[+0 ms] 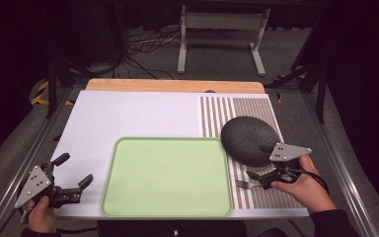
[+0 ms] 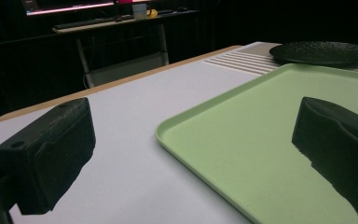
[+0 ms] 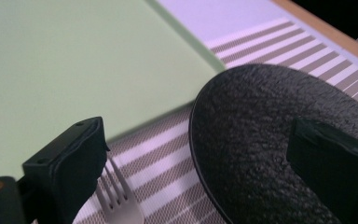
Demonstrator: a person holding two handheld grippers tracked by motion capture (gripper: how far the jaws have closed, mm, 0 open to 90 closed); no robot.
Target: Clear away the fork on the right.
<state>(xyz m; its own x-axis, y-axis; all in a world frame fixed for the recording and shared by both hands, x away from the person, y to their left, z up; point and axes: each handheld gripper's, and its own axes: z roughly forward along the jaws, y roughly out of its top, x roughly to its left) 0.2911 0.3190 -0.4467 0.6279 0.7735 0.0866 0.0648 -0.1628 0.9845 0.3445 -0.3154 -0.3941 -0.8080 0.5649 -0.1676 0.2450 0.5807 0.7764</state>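
- High view: hands sit closest to the camera, at the bottom edge. Left gripper [image 1: 76, 187] at 7 o'clock, jaws spread, nothing between them, parked on the white mat [image 1: 128, 116] just off the tray's left rim.
- Right gripper [image 1: 259, 177] at 4 o'clock, over the striped placemat [image 1: 256, 197], jaws apart around the fork [image 1: 246, 185], which lies flat on the mat, tines toward the tray. Not lifted yet.
- Green tray [image 1: 168, 143] at 6 o'clock is bare. Dark plate [image 1: 249, 138] at 3 o'clock, on the placemat, touching or slightly overlapping the tray's right corner.
- Left gripper view: both pads wide apart, idle. Tray rim [image 2: 186, 119] runs between them, plate [image 2: 321, 52] far off at 1 o'clock.
- Right gripper view: jaws released. Fork [image 3: 116, 200] tines at 7 o'clock, just beside the left pad, partly hidden; plate [image 3: 261, 140] under the right pad. Cannot tell if a pad touches the fork.
- Status: judging from this, a fork pickup is starting. Nothing placed on the tray; closing, lifting and placing all remain.
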